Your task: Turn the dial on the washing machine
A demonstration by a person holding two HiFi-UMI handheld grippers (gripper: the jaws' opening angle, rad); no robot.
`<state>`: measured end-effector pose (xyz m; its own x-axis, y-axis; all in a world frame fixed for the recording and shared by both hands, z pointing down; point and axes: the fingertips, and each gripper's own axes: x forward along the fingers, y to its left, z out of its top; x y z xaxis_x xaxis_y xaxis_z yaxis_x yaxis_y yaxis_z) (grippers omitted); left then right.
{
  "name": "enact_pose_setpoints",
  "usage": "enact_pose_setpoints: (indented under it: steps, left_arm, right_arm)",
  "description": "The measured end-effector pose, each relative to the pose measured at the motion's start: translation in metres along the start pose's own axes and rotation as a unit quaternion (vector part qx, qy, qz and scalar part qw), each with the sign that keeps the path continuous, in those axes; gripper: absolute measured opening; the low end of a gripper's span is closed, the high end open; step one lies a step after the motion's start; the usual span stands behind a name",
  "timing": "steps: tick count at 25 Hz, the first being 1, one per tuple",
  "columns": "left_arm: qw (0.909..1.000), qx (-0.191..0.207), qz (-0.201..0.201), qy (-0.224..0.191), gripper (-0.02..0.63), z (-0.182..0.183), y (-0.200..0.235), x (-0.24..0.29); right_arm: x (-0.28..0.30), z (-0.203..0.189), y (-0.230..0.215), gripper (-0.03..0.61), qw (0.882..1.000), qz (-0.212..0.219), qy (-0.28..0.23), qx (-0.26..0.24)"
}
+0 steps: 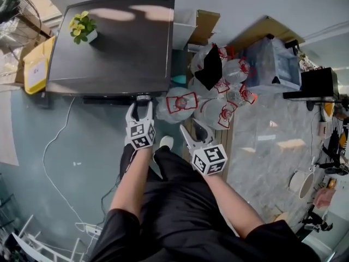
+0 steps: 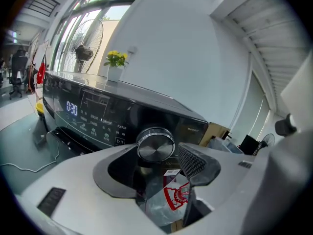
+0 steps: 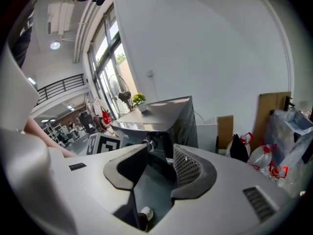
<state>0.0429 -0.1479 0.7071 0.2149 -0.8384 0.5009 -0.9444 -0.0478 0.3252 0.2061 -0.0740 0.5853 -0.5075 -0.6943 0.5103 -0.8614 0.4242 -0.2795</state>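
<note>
Approach step: left gripper (image 1: 139,107) lined up on the dial (image 2: 155,144), no grip yet
The dial sits on the front panel of the washing machine (image 1: 114,42), at centre frame in the left gripper view, just ahead of the wide-set jaws; neither pad presses on it. The right gripper (image 1: 195,129) hangs right of centre in the head view, jaws apart and empty. Next move, as judged: advance until the jaws straddle the dial, close squarely, then rotate

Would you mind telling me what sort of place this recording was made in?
Likely a corner of a large workspace, not a home: a washing machine beside piled plastic bags, with tall windows and a mezzanine railing.
</note>
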Motion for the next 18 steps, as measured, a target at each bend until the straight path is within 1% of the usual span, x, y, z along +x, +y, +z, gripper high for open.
enact_pose_setpoints:
  steps: [3, 5, 8, 13, 15, 18]
  left_arm:
    - [0.9999, 0.004, 0.015, -0.003, 0.238, -0.001, 0.004, -0.001]
    - [0.9997, -0.009, 0.02, -0.006, 0.238, -0.002, 0.007, 0.0]
    - [0.9995, -0.024, 0.017, -0.009, 0.236, 0.0, 0.006, 0.003]
    - [0.9994, -0.026, 0.016, -0.016, 0.236, 0.0, 0.005, 0.004]
    - [0.9993, -0.033, 0.009, -0.015, 0.261, -0.001, 0.005, 0.005]
    - [0.9993, -0.035, 0.008, -0.012, 0.259, -0.002, 0.005, 0.007]
  right_arm:
    - [-0.002, -0.007, -0.004, 0.153, 1.0, 0.007, 0.009, 0.0]
    - [0.0, -0.008, -0.009, 0.153, 1.0, 0.006, 0.01, 0.001]
    - [0.003, -0.003, -0.015, 0.153, 1.0, 0.007, 0.006, 0.001]
    - [0.005, 0.01, -0.02, 0.153, 1.0, 0.008, -0.015, 0.012]
    - [0.005, 0.01, -0.019, 0.153, 1.0, 0.012, -0.016, 0.009]
    - [0.001, 0.004, -0.015, 0.153, 1.0, 0.019, -0.01, 0.005]
